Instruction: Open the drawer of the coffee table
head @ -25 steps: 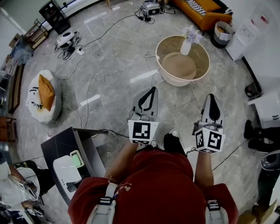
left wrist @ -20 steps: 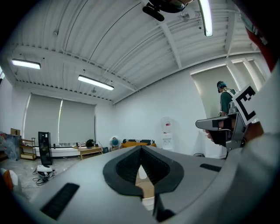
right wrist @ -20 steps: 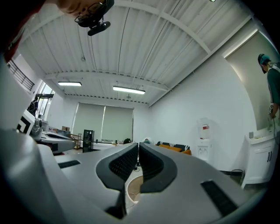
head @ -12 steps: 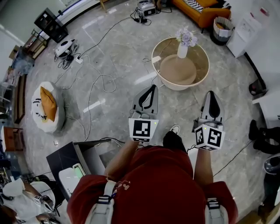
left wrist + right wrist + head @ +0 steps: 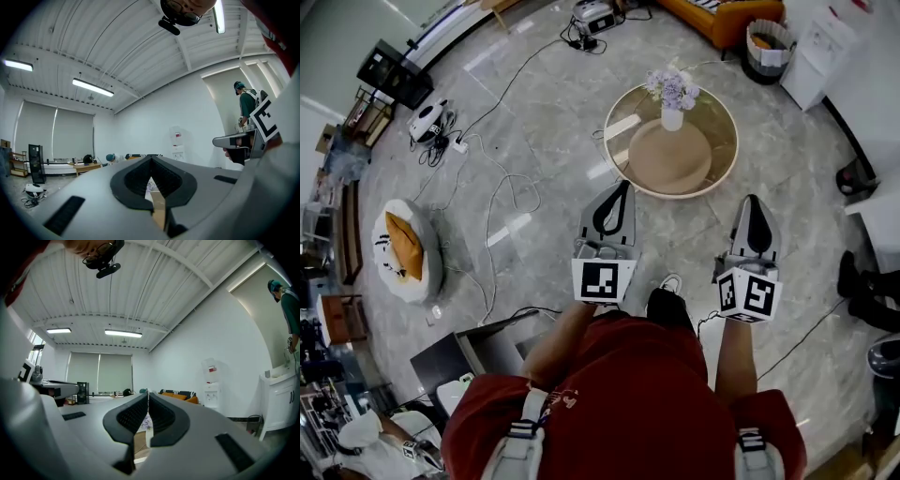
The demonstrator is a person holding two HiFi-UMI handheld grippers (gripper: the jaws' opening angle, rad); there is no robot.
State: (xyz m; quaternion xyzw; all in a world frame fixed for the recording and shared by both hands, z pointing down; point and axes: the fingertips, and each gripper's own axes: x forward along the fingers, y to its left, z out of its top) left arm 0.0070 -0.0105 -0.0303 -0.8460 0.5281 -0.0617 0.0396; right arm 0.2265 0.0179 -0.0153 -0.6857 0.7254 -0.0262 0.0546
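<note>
The round coffee table (image 5: pixel 717 164) with a pale wooden rim stands on the grey floor ahead of me. A white vase of flowers (image 5: pixel 672 97) rests on its top. No drawer shows from this angle. My left gripper (image 5: pixel 622 187) is held level just short of the table's near edge, jaws shut and empty. My right gripper (image 5: pixel 754 201) hangs level to the right of the table, also shut on nothing. In the left gripper view the left gripper (image 5: pixel 151 161) shows a strip of the table between its jaws. The right gripper (image 5: pixel 148 394) frames the flowers (image 5: pixel 145 421).
Loose cables (image 5: pixel 502 202) trail over the floor on the left. A white cushion with an orange pillow (image 5: pixel 406 247) lies far left, and a black cabinet (image 5: pixel 450 361) stands by my left side. An orange sofa (image 5: pixel 736 17) and a basket (image 5: pixel 766 42) sit beyond the table. Someone's shoes (image 5: pixel 862 291) are at the right.
I have walked forward with both grippers held out level. The coffee table has come closer to the gripper tips, and the black cabinet has slid back toward the frame's bottom left.
</note>
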